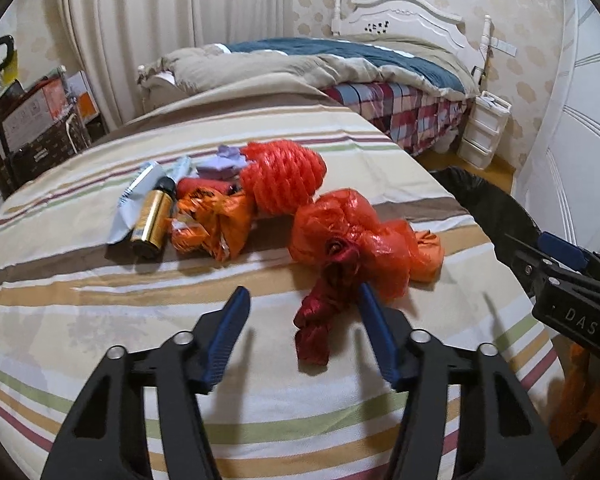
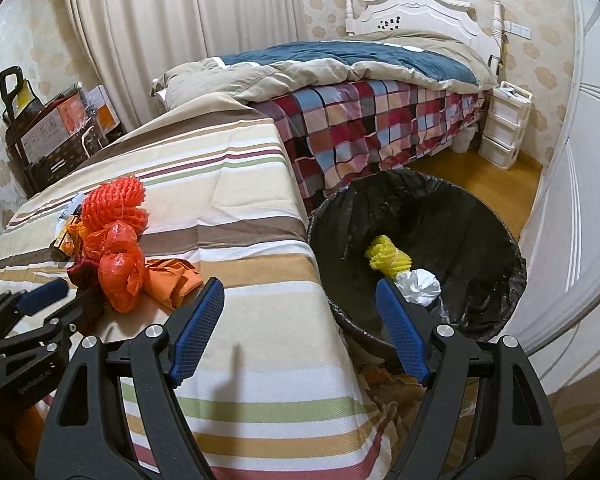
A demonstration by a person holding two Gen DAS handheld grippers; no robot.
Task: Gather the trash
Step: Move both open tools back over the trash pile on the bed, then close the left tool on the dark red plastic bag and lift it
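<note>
Trash pile is lying mid-desk, toward the far left edge: silver wrapper (image 1: 134, 204), gold bottle (image 1: 150, 218), orange foil bag (image 1: 210, 222), red mesh net (image 1: 282, 178). Right of those, the red plastic bag (image 1: 352, 236) with its dark red twisted tail (image 1: 320, 320) is sitting nearer the front edge. Left tongs (image 1: 300, 334) are gaping wide, tail lying between them, nothing clamped. Right tongs (image 2: 300, 330) are also spread, empty, hanging over the desk's right edge. Bin (image 2: 500, 216) is standing on the floor off that edge, yellow net (image 2: 388, 258) and white wad (image 2: 418, 286) inside. Judging: pick step. Next: close left tongs on tail, carry right to bin.
</note>
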